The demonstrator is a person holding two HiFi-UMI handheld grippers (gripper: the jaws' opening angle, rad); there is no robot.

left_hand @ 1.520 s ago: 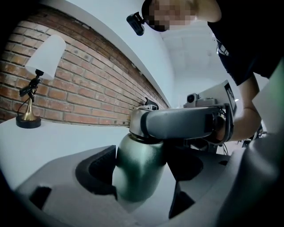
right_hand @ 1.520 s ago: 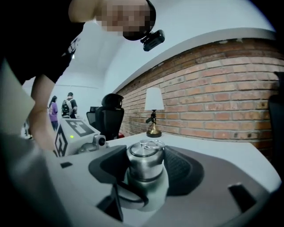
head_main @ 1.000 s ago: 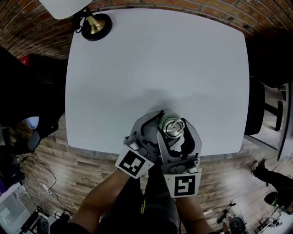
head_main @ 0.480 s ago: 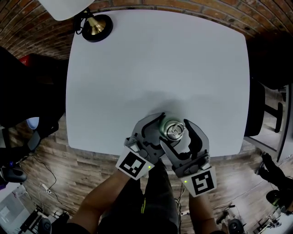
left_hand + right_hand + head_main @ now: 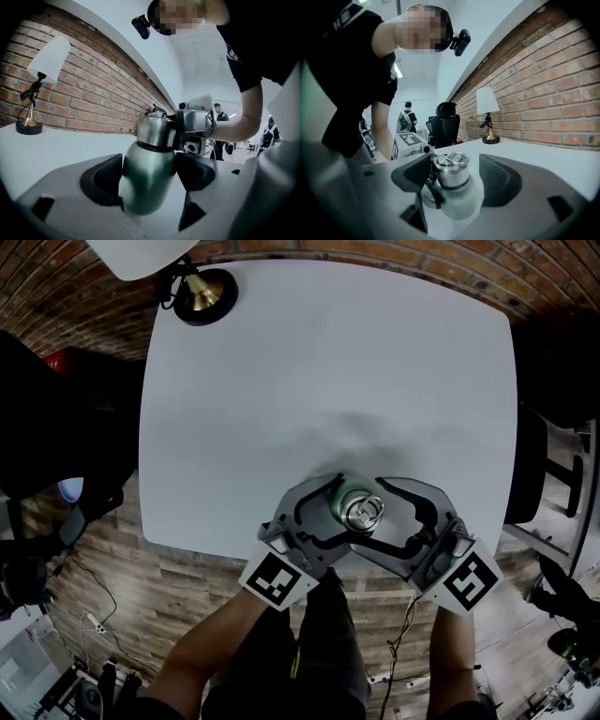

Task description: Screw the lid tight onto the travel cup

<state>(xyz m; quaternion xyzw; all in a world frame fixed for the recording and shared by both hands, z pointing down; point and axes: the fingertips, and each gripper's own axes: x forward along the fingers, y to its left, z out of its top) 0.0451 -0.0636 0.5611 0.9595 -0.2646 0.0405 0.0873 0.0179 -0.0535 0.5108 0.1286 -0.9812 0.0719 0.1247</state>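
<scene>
Near the front edge of the white table [image 5: 319, 381], the head view showed the travel cup [image 5: 359, 510], with the left gripper [image 5: 336, 507] reaching in from the cup's left and the right gripper [image 5: 377, 514] spread around its top from the right. A lamp [image 5: 199, 292] stood well beyond the cup. From the left gripper view, both pads were clamped on the cup's green body, just below the steel lid [image 5: 157, 131], a grip the head view hid under the lid. From the right gripper view, the jaws had just been opening and stood released with the lid between them. A clear gap showed on the lid's right, while the other pad possibly brushed it. The lid might yet be short of tight. If the right gripper re-closed off-centre, its pads could skid on the smooth steel, or the cup could twist inside the left clamp.
</scene>
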